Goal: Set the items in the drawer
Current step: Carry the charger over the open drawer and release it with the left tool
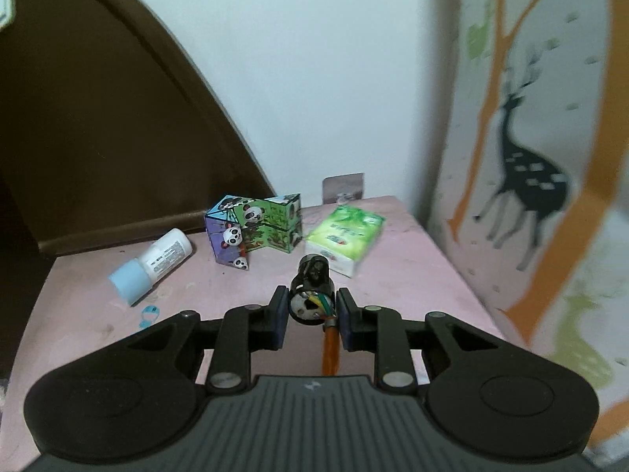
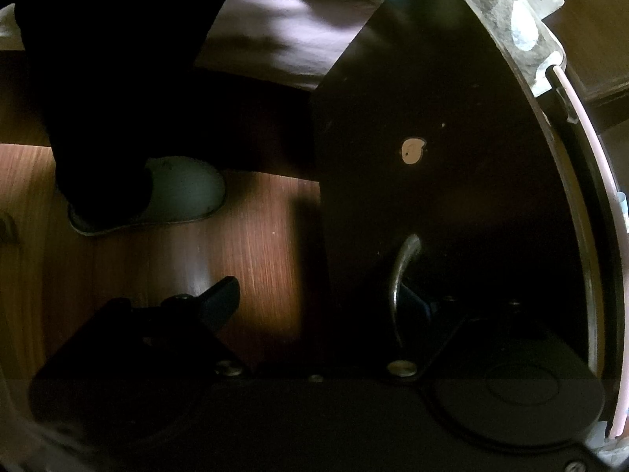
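My left gripper (image 1: 311, 310) is shut on a small black plug (image 1: 312, 291) with coloured wires and an orange cable (image 1: 330, 350) trailing back from it. It holds the plug above the pink tabletop (image 1: 412, 275). In the right wrist view the scene is dark. My right gripper (image 2: 320, 301) stands open in front of a dark drawer front (image 2: 452, 157). The drawer's curved metal handle (image 2: 401, 275) sits just inside the right finger, and I cannot tell whether they touch. The left finger (image 2: 220, 295) hangs over the wooden floor.
On the pink top lie a white bottle with a light blue cap (image 1: 151, 265), a panda-printed box (image 1: 255, 230) and a green tissue pack (image 1: 346, 238). A deer-patterned panel (image 1: 530, 157) stands at the right. A person's foot in a pale slipper (image 2: 181, 192) rests on the floor.
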The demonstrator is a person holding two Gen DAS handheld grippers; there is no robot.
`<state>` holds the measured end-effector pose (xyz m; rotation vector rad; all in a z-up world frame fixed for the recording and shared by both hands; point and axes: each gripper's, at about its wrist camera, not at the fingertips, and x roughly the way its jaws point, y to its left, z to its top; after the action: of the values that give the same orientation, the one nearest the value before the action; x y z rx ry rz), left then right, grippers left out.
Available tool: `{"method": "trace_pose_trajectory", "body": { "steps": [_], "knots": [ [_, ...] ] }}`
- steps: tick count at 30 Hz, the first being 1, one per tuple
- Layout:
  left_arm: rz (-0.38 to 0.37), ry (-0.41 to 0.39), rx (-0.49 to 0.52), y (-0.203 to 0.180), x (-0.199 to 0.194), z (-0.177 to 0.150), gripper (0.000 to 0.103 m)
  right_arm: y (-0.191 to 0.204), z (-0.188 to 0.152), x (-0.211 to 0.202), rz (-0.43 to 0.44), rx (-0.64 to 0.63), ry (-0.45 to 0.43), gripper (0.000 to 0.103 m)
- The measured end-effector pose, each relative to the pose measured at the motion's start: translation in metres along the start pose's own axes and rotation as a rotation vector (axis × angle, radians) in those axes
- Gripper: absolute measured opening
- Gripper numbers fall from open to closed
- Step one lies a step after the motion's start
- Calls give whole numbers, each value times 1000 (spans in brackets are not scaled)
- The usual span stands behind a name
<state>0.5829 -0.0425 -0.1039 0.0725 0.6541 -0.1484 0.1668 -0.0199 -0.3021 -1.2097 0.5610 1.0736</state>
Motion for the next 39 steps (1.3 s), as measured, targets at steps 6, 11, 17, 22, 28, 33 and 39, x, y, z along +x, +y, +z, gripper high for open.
{"method": "trace_pose_trajectory", "body": {
  "steps": [6, 11, 17, 22, 28, 33, 39],
  "knots": [
    [-57, 4, 5, -5, -60, -23, 25, 1, -1, -1, -2, -12, -4, 86],
    [-95, 11, 33, -4, -111, -50, 25, 1, -1, 0, -3, -16, -1, 86],
    [-142, 17, 64, -1, -166, -94, 25, 2, -1, 0, -4, -20, -1, 86],
    [-183, 104, 76, -5, -190, -144, 25, 3, -1, 1, -7, -24, -1, 87],
    [-110, 297, -11, 11, -165, -205, 25, 4, -1, 2, -7, -25, -2, 89],
    [-35, 438, -73, 26, -124, -239, 25, 5, -2, 3, -8, -28, -4, 90],
    [-71, 467, -63, 25, -96, -244, 25, 6, -1, 4, -8, -34, -6, 91]
  ]
}}
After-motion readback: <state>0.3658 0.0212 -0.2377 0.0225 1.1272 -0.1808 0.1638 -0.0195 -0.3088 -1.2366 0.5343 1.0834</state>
